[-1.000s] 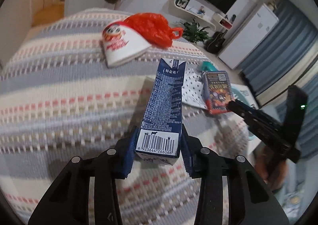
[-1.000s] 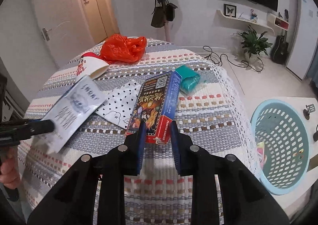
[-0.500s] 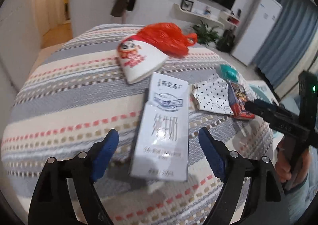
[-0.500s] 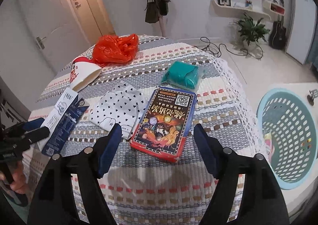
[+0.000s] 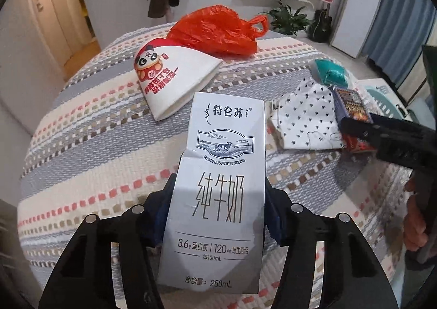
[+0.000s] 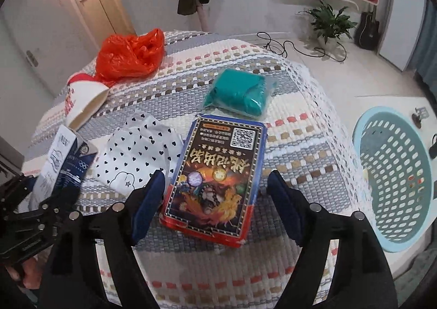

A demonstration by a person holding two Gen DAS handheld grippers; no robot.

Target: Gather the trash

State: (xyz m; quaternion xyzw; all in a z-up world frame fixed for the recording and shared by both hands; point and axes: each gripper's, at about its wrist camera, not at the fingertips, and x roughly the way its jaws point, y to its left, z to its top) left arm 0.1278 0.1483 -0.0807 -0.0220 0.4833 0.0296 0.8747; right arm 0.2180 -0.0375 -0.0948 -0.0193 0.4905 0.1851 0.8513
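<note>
My left gripper (image 5: 218,216) is shut on a white milk carton (image 5: 218,194), its wide printed face up, over the striped tablecloth (image 5: 103,128). The carton also shows in the right wrist view (image 6: 60,164). My right gripper (image 6: 215,194) is open, its fingers on either side of a red and blue box (image 6: 215,172) that lies flat on the table. The box shows in the left wrist view (image 5: 352,115) too. A light blue basket (image 6: 396,178) stands on the floor to the right of the table.
On the table lie a red plastic bag (image 6: 131,55), a white paper cup on its side (image 5: 172,79), a heart-print white bag (image 6: 139,153) and a teal packet (image 6: 240,93). A potted plant (image 6: 330,22) and cables are on the floor behind.
My left gripper has closed on the wide faces of the carton after standing open around it. My right gripper stays open and has come closer around the box.
</note>
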